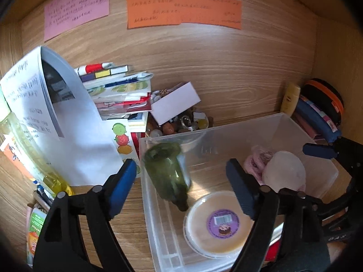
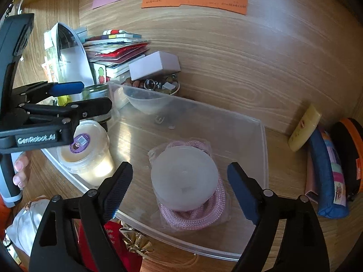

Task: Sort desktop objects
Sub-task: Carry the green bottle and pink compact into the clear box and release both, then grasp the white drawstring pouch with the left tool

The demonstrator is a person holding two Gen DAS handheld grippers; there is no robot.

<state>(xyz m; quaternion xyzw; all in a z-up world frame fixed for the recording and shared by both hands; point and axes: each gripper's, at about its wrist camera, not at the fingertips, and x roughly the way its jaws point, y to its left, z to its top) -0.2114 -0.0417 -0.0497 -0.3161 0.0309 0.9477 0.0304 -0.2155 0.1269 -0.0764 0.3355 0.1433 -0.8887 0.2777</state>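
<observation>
- The right gripper [image 2: 179,181] hangs over a clear plastic bin [image 2: 254,122], its jaws spread wide
- Between them lies a white round lid [image 2: 185,178] on a bagged coil of pink rope [image 2: 195,215]
- At the bin's left end stands a cream tub [image 2: 90,158] with a purple label
- The left gripper [image 2: 90,95] reaches in from the left above the tub, fingers parted around a green glass jar [image 2: 96,90]
- Far left, a stack of books [image 2: 115,49]
- Right, a blue pouch [image 2: 329,174] and yellow tube [image 2: 304,129] lean against the wall
</observation>
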